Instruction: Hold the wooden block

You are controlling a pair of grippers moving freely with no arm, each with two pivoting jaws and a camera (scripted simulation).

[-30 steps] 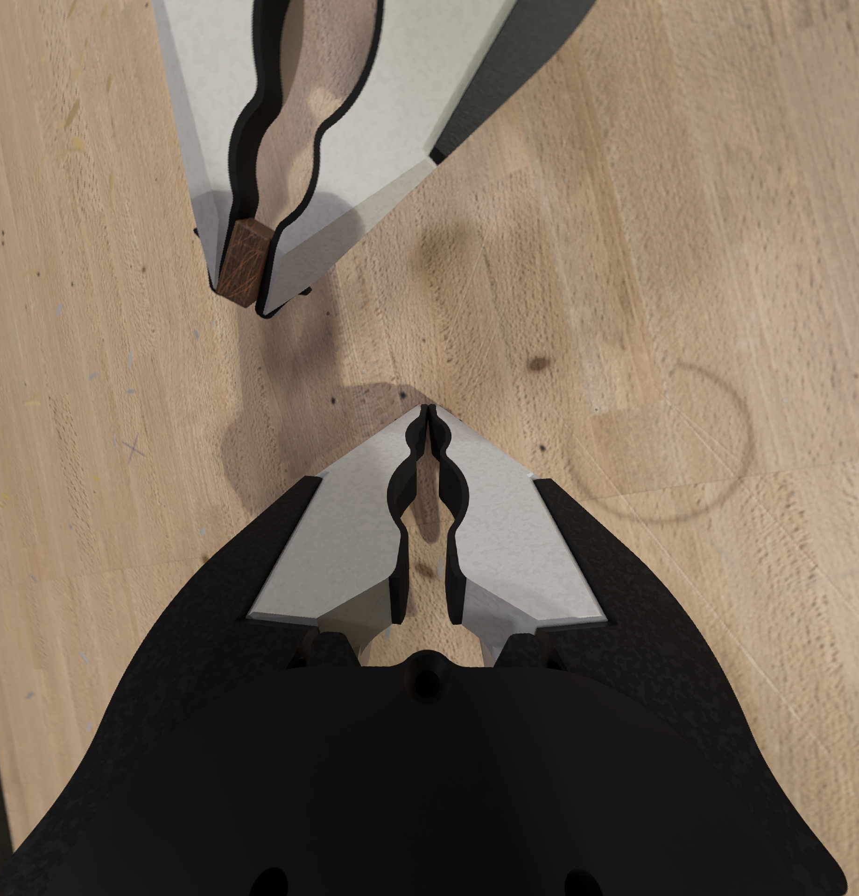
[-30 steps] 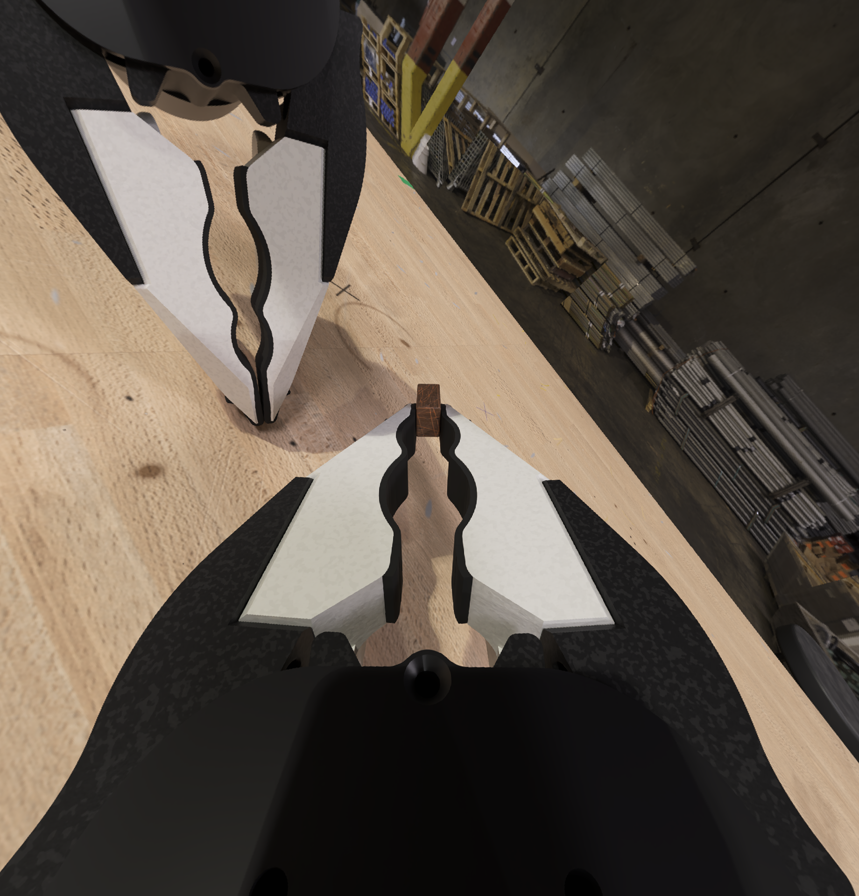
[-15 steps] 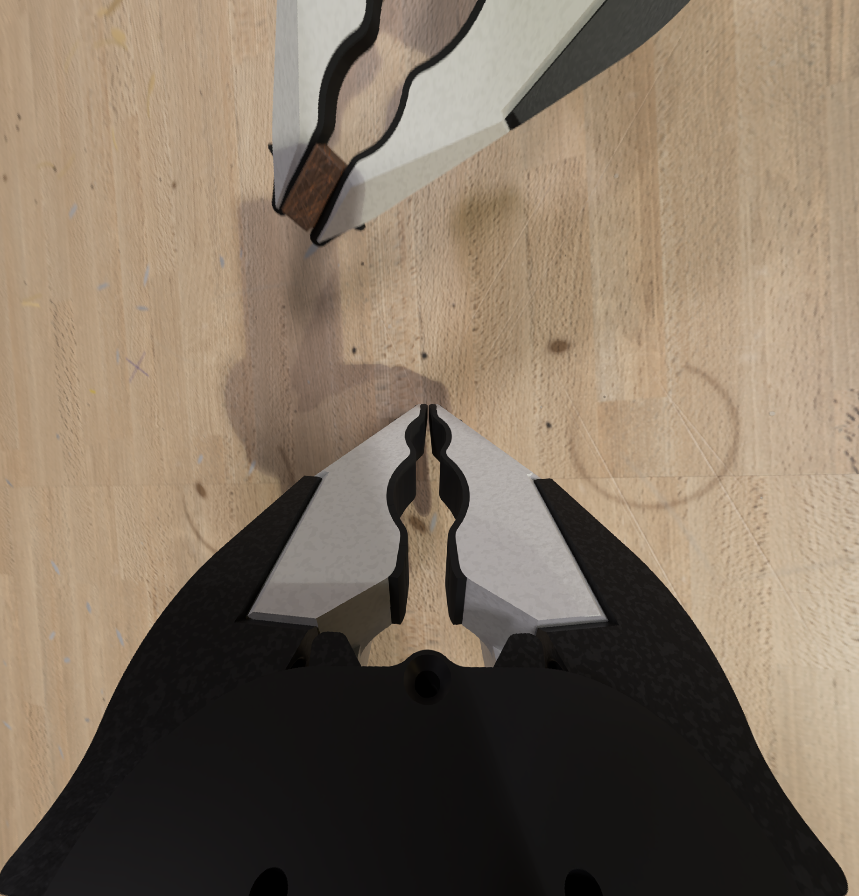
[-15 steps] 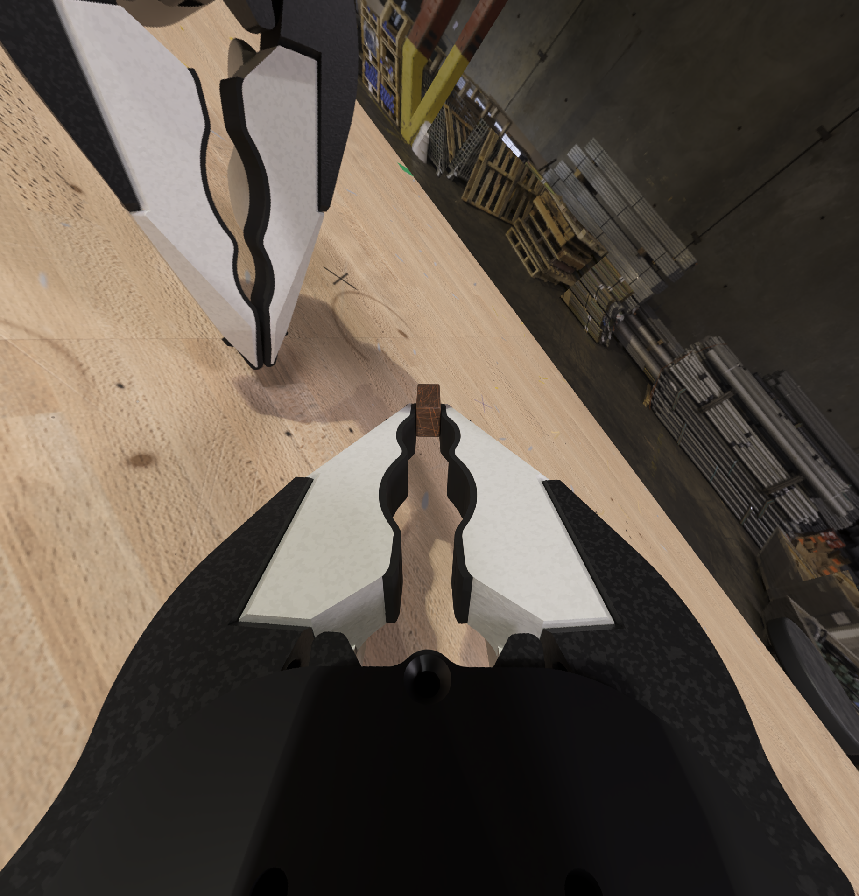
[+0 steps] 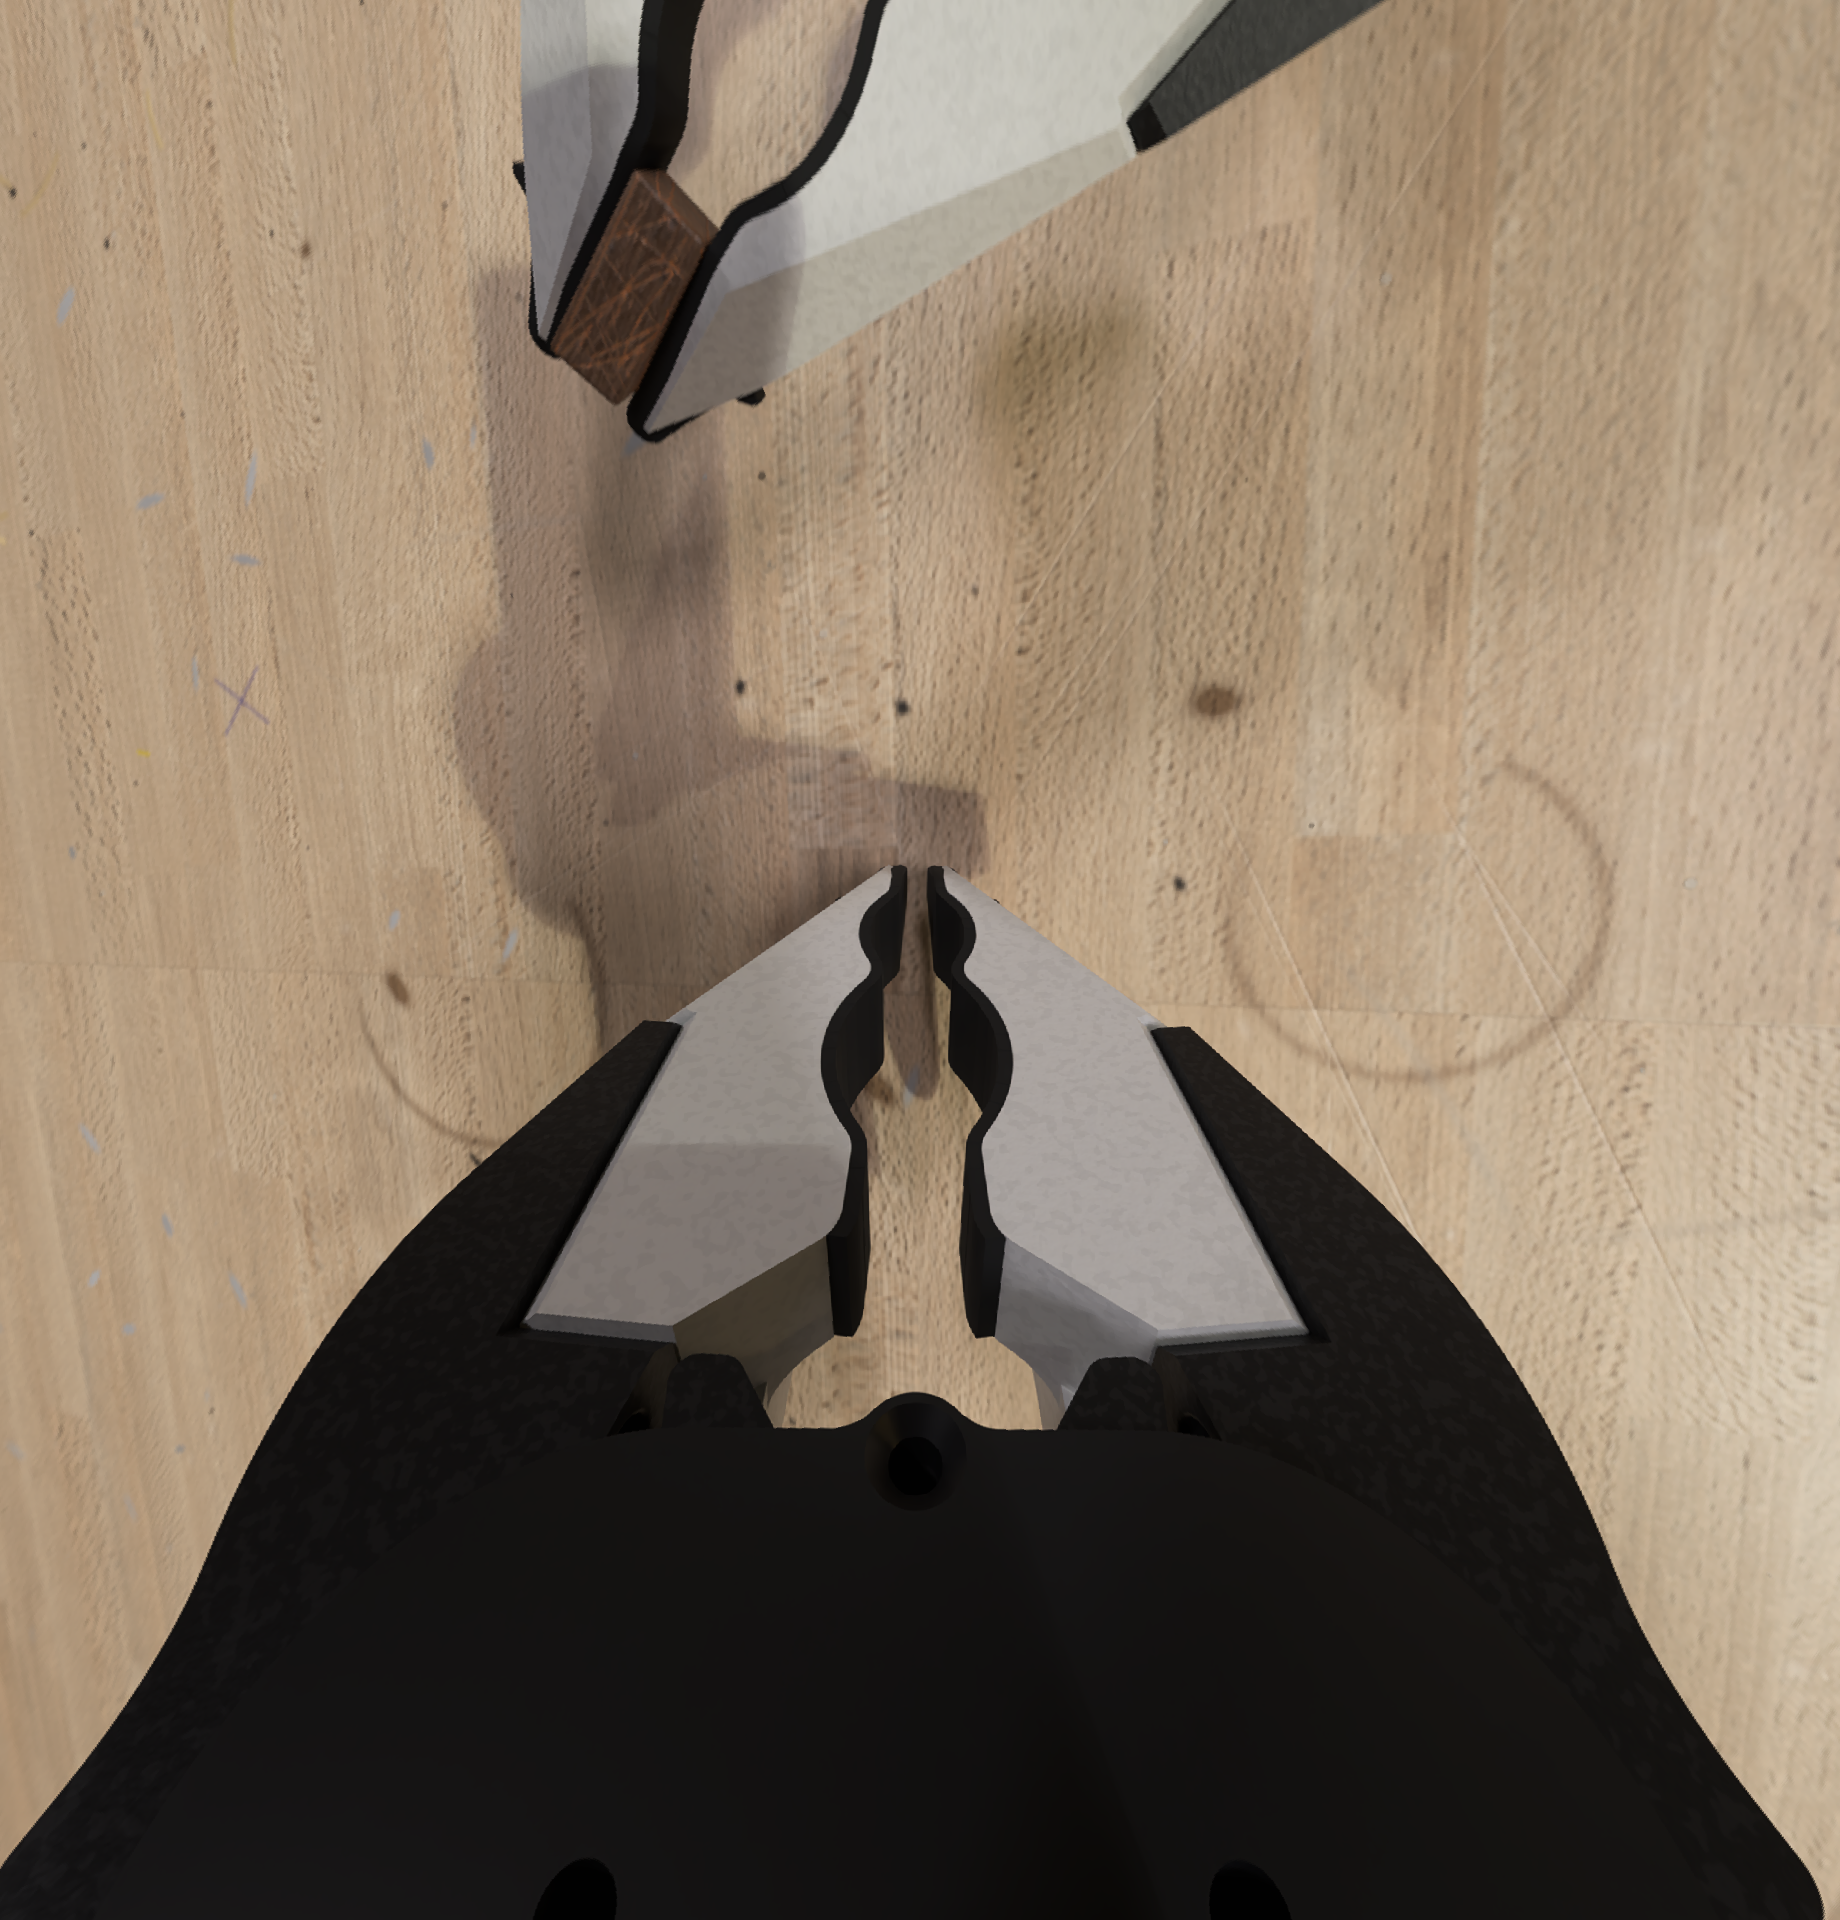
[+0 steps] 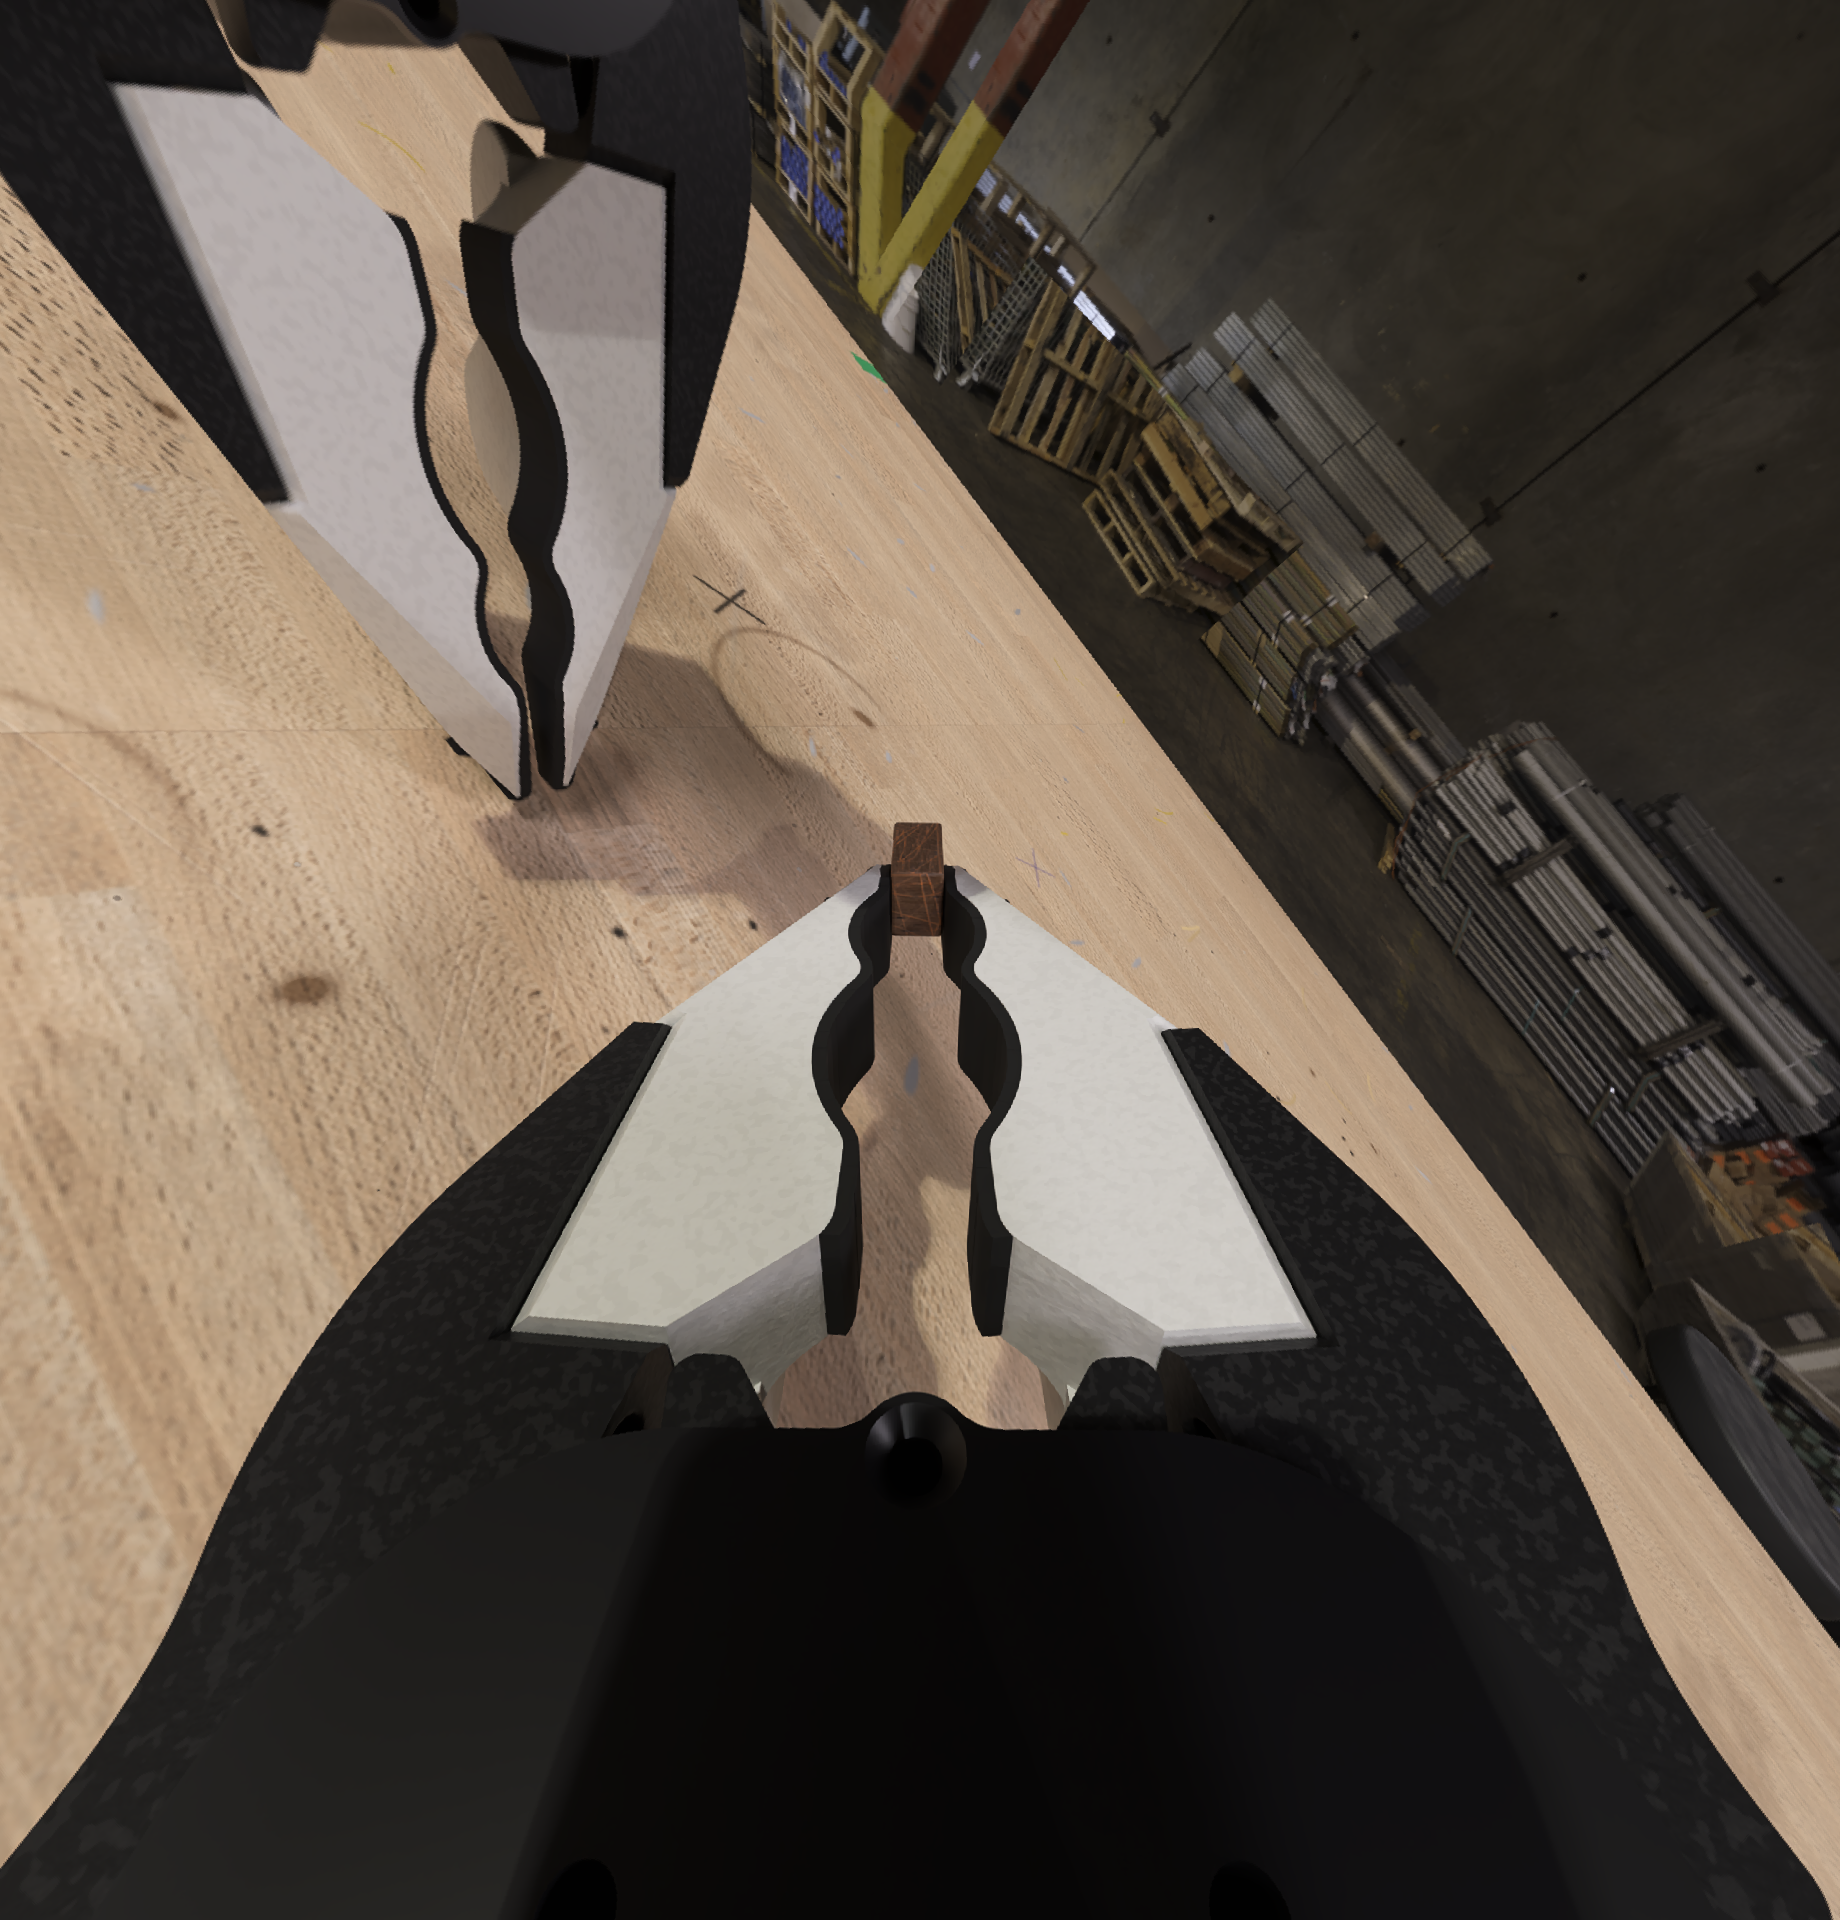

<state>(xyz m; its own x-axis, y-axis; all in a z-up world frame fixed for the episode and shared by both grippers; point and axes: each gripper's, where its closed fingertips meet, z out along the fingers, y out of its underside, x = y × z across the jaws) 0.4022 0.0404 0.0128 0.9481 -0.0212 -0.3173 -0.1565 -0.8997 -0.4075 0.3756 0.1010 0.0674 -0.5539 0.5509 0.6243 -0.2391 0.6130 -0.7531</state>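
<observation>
The wooden block [image 6: 917, 878] is small and dark brown. My right gripper [image 6: 916, 883] is shut on it at the very fingertips, and the block sticks out a little past them. In the left wrist view the block [image 5: 630, 286] and the right gripper [image 5: 609, 364] show at the top, slanting in over the wooden table [image 5: 1415, 520]. My left gripper [image 5: 916, 878] is empty, with its jaws parted by a narrow slit. It points down at the table a short way from the block. It also shows in the right wrist view [image 6: 537, 784], up and left of the block.
The table's far edge [image 6: 1155, 914] runs diagonally to the right of the block. Beyond it lie stacked pallets [image 6: 1134, 416] and bundles of metal pipes [image 6: 1622, 935] on a dark floor. The tabletop bears ring stains [image 5: 1415, 935] and small marks.
The right gripper with the block has shifted right and looms larger in the left wrist view. The left gripper's tips have parted from touching to a narrow slit.
</observation>
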